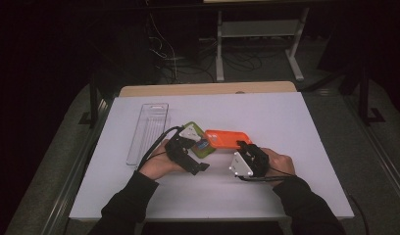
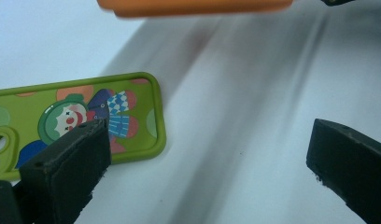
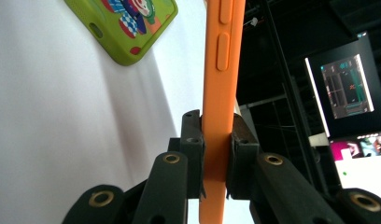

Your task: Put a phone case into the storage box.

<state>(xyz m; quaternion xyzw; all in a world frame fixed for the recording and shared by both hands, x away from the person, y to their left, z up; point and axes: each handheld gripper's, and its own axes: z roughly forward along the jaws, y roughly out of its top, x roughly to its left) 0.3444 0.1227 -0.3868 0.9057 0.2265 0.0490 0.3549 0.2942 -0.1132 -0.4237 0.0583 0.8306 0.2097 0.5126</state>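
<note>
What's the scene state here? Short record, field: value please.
surface: white table top
right tongs: shut on the orange phone case, gripping it by its edge
orange phone case: held off the table, side buttons visible
left tongs: open, jaws wide apart, nothing between them
green phone case: flat on the table, cartoon clown print, beside the left jaw
clear tray: on the table left of the cases; contents cannot be told
hands: one on each tool, dark sleeves
</note>
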